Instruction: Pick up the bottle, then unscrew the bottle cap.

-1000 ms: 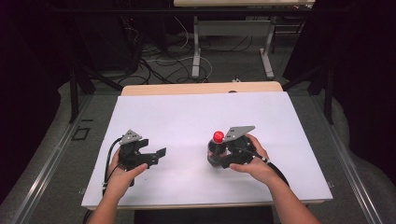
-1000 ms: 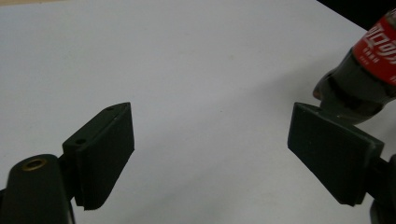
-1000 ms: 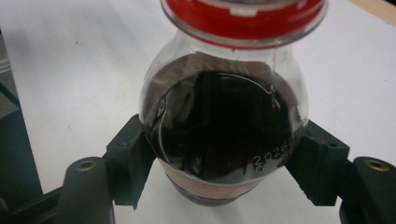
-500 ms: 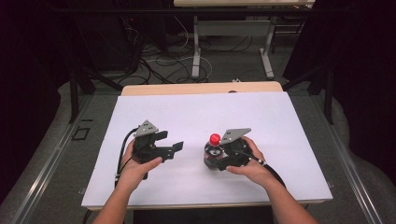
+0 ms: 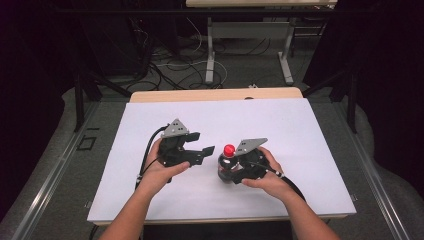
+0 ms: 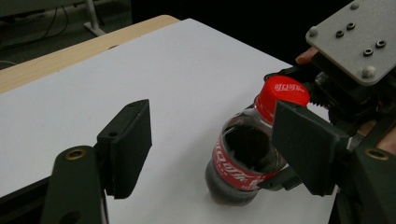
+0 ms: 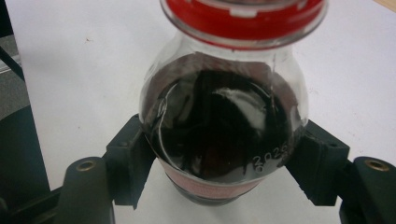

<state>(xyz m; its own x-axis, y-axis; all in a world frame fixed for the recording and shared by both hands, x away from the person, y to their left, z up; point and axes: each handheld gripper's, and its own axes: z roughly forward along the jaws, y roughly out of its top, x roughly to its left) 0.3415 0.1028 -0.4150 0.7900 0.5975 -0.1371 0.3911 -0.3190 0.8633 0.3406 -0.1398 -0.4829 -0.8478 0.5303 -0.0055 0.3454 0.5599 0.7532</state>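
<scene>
Cola bottle (image 5: 228, 167) with a red cap (image 6: 284, 95) stands upright at lower centre of the high view, pinched at its body by the right gripper (image 7: 219, 163). Just left of it, the left gripper (image 5: 199, 151) is spread, its jaws aimed at the bottle, apart from it, above the white tabletop (image 5: 300, 125).

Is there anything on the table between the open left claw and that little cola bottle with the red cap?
Nothing visible. Bare white table lies between the open left claw and the small dark cola bottle with a red cap, which the right claw grips around its body.
</scene>
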